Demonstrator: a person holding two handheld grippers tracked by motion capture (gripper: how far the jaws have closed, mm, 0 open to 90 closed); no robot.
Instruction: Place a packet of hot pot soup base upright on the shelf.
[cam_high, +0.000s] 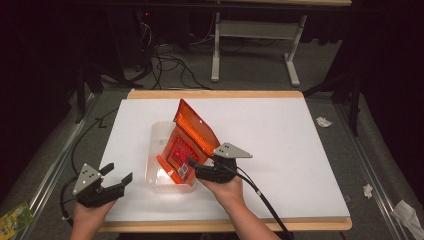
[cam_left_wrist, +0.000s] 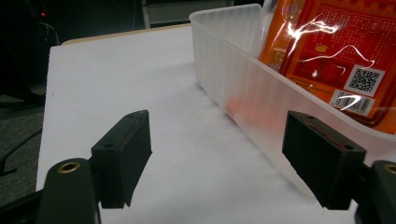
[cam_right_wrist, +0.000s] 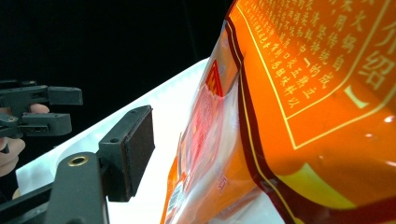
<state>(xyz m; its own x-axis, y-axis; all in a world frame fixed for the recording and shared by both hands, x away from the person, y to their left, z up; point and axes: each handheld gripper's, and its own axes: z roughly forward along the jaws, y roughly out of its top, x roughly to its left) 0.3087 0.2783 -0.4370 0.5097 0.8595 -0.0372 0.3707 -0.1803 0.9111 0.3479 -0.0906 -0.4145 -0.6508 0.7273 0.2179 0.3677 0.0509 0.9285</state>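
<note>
While the left gripper (cam_high: 118, 175) rests at about seven o'clock on the white table top (cam_high: 280, 145), its two black jaws stand well apart with nothing between them; the left gripper view (cam_left_wrist: 219, 158) shows bare white surface in the gap and the frosted wall of a translucent plastic bin (cam_left_wrist: 243, 88) just beyond the jaw on that view's right. The right gripper (cam_high: 192, 164) sits near the middle of the front edge, at roughly six o'clock, held in a hand (cam_high: 226, 190) and reaching into the bin (cam_high: 156, 145) from its right side. Its jaws are parted too: in the right gripper view one black pad stands clear on the left, and the orange packet (cam_right_wrist: 299, 116) fills the right side, so whether the far jaw touches the packet cannot be told. From above, the orange packet (cam_high: 192, 132) stands tilted in the bin, its lower end down inside and its top flap leaning toward twelve o'clock above the rim. A barcode and a square code show on its face (cam_left_wrist: 355, 88). Beyond the table, at twelve o'clock, cables (cam_high: 170, 65) lie on the grey floor.
</note>
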